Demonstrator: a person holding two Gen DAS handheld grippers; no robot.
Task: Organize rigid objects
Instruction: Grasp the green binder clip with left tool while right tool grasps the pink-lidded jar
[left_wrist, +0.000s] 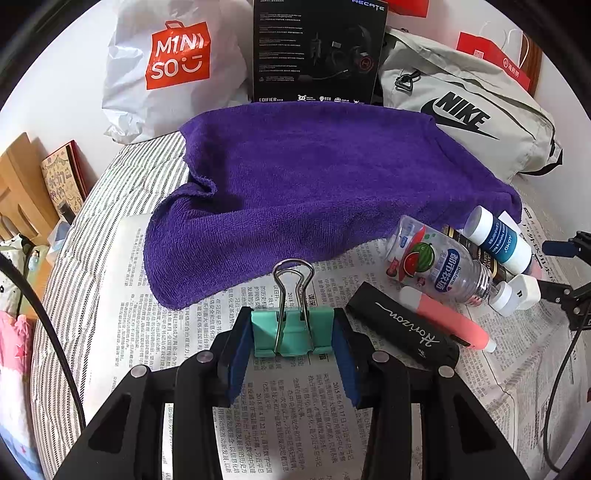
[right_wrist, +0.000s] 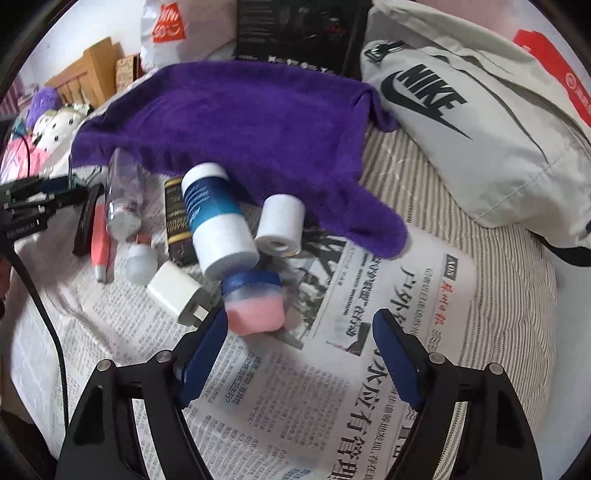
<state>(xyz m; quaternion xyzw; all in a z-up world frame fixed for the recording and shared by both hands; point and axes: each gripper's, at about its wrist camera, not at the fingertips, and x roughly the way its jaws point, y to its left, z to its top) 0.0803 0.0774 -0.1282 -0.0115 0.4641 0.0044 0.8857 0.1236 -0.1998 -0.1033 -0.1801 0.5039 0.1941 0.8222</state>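
My left gripper (left_wrist: 291, 317) is shut on a teal binder clip (left_wrist: 295, 334), held just above the newspaper (left_wrist: 280, 406), wire handles pointing away. To its right lies a cluster: a clear watermelon-label bottle (left_wrist: 436, 266), a black case (left_wrist: 402, 328), a pink tube (left_wrist: 450, 321) and a white-and-blue bottle (left_wrist: 498, 236). My right gripper (right_wrist: 301, 315) stands open over the newspaper (right_wrist: 369, 369). A pink jar with a blue lid (right_wrist: 255, 310) lies at the tip of its left finger, not gripped. Behind the jar are the white-and-blue bottle (right_wrist: 218, 221), a white roll (right_wrist: 280, 225) and a white charger (right_wrist: 177, 291).
A purple towel (left_wrist: 314, 177) is spread behind the objects. Against the wall stand a white Miniso bag (left_wrist: 166, 66), a black headset box (left_wrist: 317, 51) and a grey Nike bag (left_wrist: 469, 118). The striped bedding (right_wrist: 480, 206) drops off at the left, where wooden furniture (left_wrist: 18, 192) stands.
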